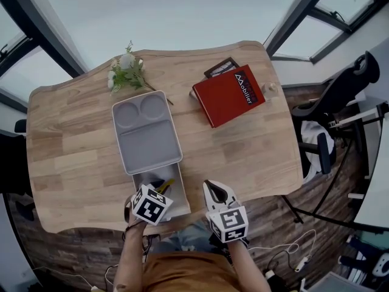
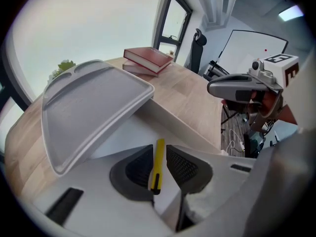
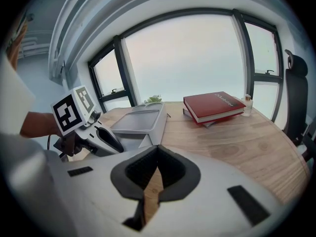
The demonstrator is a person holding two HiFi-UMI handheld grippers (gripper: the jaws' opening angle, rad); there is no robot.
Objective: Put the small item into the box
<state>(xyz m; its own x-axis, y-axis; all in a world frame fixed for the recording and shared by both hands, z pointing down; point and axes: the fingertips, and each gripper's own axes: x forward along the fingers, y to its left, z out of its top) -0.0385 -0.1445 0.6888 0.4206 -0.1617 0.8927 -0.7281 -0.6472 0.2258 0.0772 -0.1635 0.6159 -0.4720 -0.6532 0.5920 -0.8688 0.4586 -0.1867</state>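
Observation:
A grey box (image 1: 180, 203) stands open at the table's near edge. Its lid (image 1: 146, 132) is laid back toward the middle of the table. My left gripper (image 1: 155, 185) reaches into the box and is shut on a slim yellow utility knife (image 2: 158, 163). The knife stands between the two dark pads (image 2: 134, 168), over the box's pale floor (image 2: 129, 132). My right gripper (image 1: 210, 185) hovers just right of the box over bare wood. Its jaws are shut, with nothing between them. The left gripper view also shows the right gripper (image 2: 236, 88) off to the side.
A red book (image 1: 228, 95) lies on another book at the table's far right, with a small bottle (image 1: 271, 87) beside it. A sprig of flowers (image 1: 126, 72) lies beyond the lid. An office chair (image 1: 340, 96) stands right of the table.

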